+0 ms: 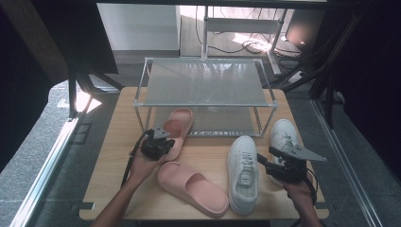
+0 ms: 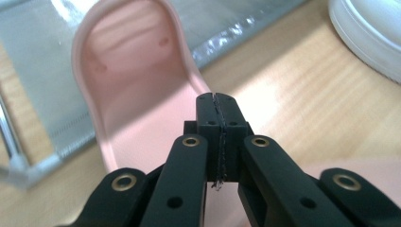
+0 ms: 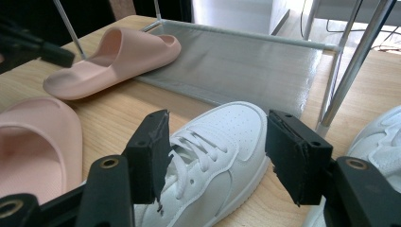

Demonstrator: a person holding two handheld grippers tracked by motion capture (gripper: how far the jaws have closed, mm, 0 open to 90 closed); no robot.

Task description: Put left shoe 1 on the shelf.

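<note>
My left gripper point(image 1: 168, 142) point(image 2: 216, 101) is shut with nothing between its jaws, hovering just over the heel end of a pink slipper point(image 1: 182, 123) point(image 2: 137, 71). That slipper's toe end lies on the lower grey shelf of a metal shoe rack point(image 1: 205, 80). A second pink slipper point(image 1: 191, 187) point(image 3: 33, 142) lies on the table near the front. My right gripper point(image 1: 264, 158) point(image 3: 217, 151) is open, its jaws held apart above a white sneaker point(image 1: 243, 172) point(image 3: 222, 137) without touching it. Another white sneaker point(image 1: 283, 135) point(image 3: 373, 137) sits to its right.
The two-tier rack stands at the back of the wooden table point(image 1: 118, 142); its upper shelf is bare, and its thin metal legs point(image 3: 350, 71) stand near the sneakers. Dark frames and cables surround the table beyond its edges.
</note>
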